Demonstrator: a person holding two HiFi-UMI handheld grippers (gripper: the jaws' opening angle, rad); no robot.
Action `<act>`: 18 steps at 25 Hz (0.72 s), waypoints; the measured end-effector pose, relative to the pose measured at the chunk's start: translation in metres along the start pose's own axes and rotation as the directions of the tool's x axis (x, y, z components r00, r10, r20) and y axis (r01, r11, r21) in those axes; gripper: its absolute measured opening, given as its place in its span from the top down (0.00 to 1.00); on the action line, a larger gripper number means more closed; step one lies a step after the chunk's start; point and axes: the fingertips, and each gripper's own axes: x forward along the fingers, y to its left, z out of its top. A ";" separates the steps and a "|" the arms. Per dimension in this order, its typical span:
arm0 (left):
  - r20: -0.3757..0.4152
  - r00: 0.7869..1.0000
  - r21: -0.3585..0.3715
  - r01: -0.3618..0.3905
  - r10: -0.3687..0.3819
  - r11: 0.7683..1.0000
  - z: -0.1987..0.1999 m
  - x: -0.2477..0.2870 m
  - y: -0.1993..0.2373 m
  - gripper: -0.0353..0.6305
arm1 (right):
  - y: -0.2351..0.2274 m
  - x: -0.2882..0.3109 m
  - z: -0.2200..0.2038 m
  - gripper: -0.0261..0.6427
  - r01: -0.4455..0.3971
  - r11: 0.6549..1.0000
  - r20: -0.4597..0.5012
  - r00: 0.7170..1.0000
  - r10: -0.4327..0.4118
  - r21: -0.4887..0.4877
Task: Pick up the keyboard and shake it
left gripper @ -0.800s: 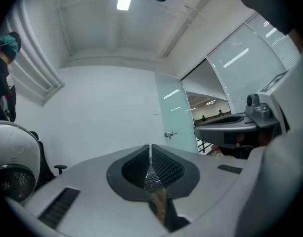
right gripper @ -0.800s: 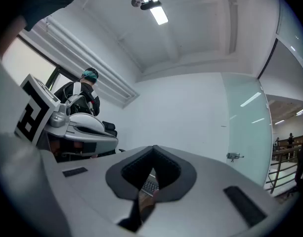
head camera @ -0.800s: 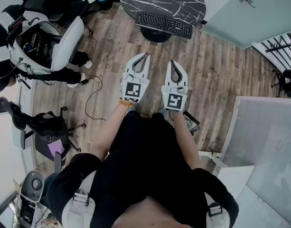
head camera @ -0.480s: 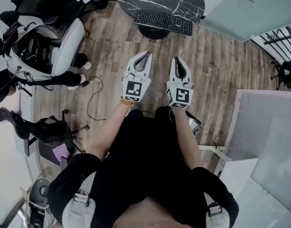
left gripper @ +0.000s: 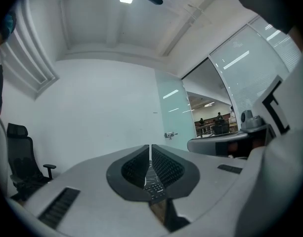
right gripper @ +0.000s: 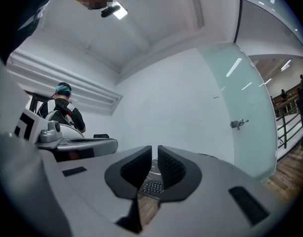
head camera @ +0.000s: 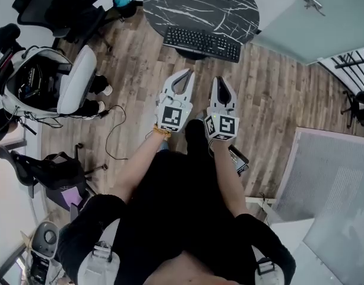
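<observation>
- the keyboard [head camera: 201,43] is a long, flat, black slab of hard plastic. i judge it light and stiff, so it should lift in one piece without sagging.
- its keys are the weak part. pinching them could press or pop a cap, and the smooth casing may slide in a hard shake.
- the best hold, as i judge it, is the bare frame at the two short ends. the left end goes to the left gripper [head camera: 183,75] and the right end to the right gripper [head camera: 221,83], with the jaws across the thin edge rather than on the keycaps.
- the keyboard lies on the near part of the round, dark marbled desk [head camera: 199,5], with its long side running across the head view and its right end slightly nearer the person. i cannot tell whether it overhangs the rim.
- left gripper: its jaws are pressed together with nothing between them. it is held level over the wood floor [head camera: 140,58] and aims at the keyboard's left half, well short of it. in the left gripper view a strip of keys shows far off, below the closed tips.
- right gripper: its jaws are also together and empty. it sits just beside the left gripper, aims at the keyboard's right half, and is also well apart from it.
- both pairs of jaws need to open and spread toward the ends before any grasp.
</observation>
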 end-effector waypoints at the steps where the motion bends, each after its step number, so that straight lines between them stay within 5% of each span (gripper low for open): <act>1: -0.001 1.000 0.000 -0.012 0.012 1.000 0.000 0.014 -0.001 0.93 | -0.009 0.009 0.003 0.91 -0.012 1.000 0.005 1.000 0.013 -0.017; 10: -0.033 0.995 0.060 -0.094 0.096 0.994 -0.008 0.115 0.009 0.92 | -0.080 0.087 0.022 0.91 -0.080 0.993 0.017 0.997 0.082 -0.086; 18: -0.092 0.990 0.035 -0.101 0.104 0.994 -0.039 0.158 0.025 0.92 | -0.095 0.136 -0.002 0.91 -0.089 0.996 -0.032 0.996 0.088 -0.023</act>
